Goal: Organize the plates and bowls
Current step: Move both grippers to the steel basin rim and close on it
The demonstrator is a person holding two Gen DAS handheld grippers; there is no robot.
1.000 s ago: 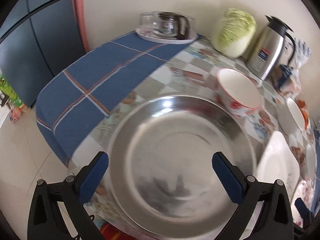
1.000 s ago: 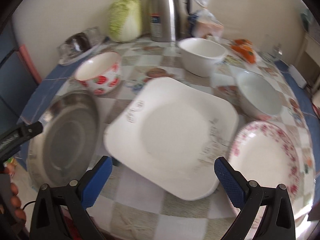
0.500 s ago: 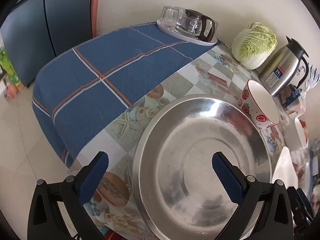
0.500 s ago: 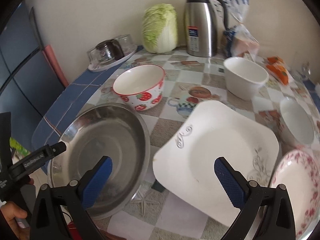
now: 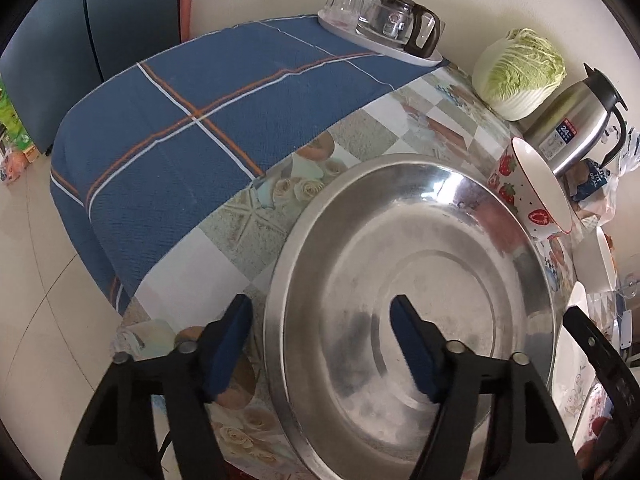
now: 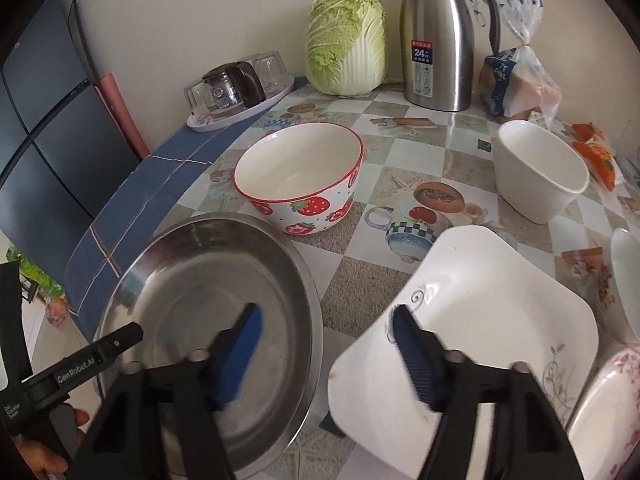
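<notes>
A large steel basin (image 5: 420, 280) sits at the table's near left edge; it also shows in the right wrist view (image 6: 208, 320). My left gripper (image 5: 320, 340) is half closed and straddles the basin's left rim, one finger outside, one inside, not clamped. My right gripper (image 6: 326, 344) is half closed around the near left edge of the white square plate (image 6: 480, 320), which sits tilted; contact is unclear. A strawberry bowl (image 6: 300, 184), a white bowl (image 6: 540, 168) and a pink floral plate (image 6: 608, 400) are on the table.
A cabbage (image 6: 346, 40), a steel thermos jug (image 6: 436, 36), bagged bread (image 6: 516, 76) and a tray with a glass teapot and cups (image 6: 236, 92) line the back wall. A blue cloth (image 5: 200, 120) covers the table's left end. Another white dish (image 6: 628, 276) lies at the right edge.
Both grippers have narrowed from wide open to half closed. The left moved to the basin's left rim. The right moved left to the square plate's near edge, and the plate now sits tilted.
</notes>
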